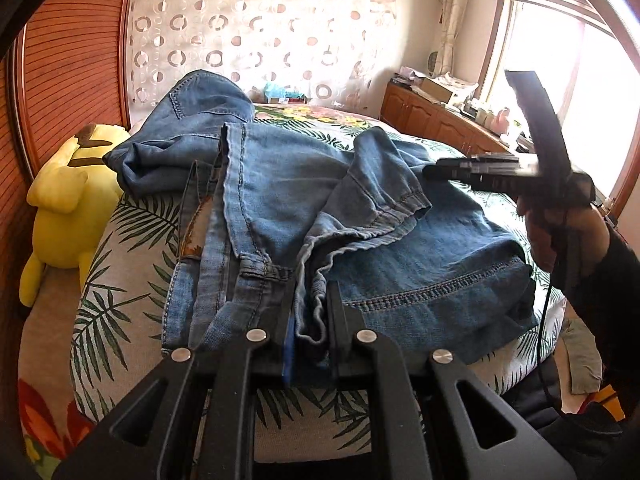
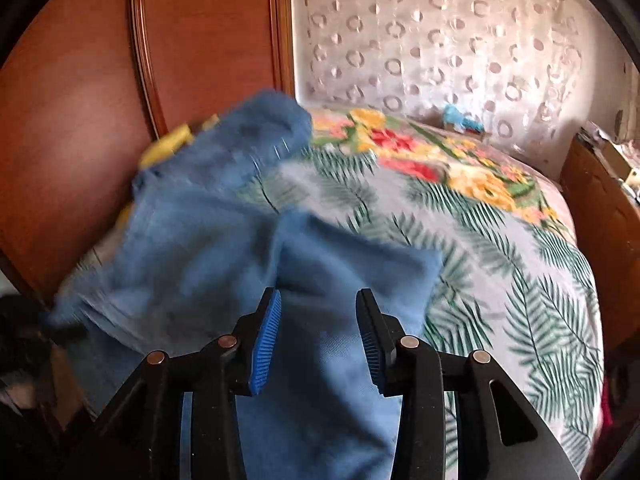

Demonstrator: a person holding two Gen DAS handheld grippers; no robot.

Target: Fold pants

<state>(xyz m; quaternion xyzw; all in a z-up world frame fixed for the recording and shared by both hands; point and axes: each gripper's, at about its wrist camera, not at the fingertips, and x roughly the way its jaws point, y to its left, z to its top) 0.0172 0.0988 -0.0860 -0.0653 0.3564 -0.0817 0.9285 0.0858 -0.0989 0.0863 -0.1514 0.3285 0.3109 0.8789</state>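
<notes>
Left claw (image 1: 310, 320) clenched on the waistband of the pants (image 1: 320, 216), near edge of the bed (image 1: 132, 280). Right claw (image 2: 318, 340) released, hovering above denim, gripping nothing. Pants heaped in a rumpled pile, long axis running away from the left claw toward the headboard (image 1: 248, 32), legs bunched up far-left beside a yellow plush toy (image 1: 68, 204). No containers visible.

I note pants (image 1: 280, 200) of soft matt denim with stitched seams. Bedspread (image 1: 132, 280) is printed matt cloth. Right gripper (image 2: 318, 336) shows ribbed blue pads (image 2: 266, 340), matt black plastic; headboard (image 2: 80, 80) glossy wood.
</notes>
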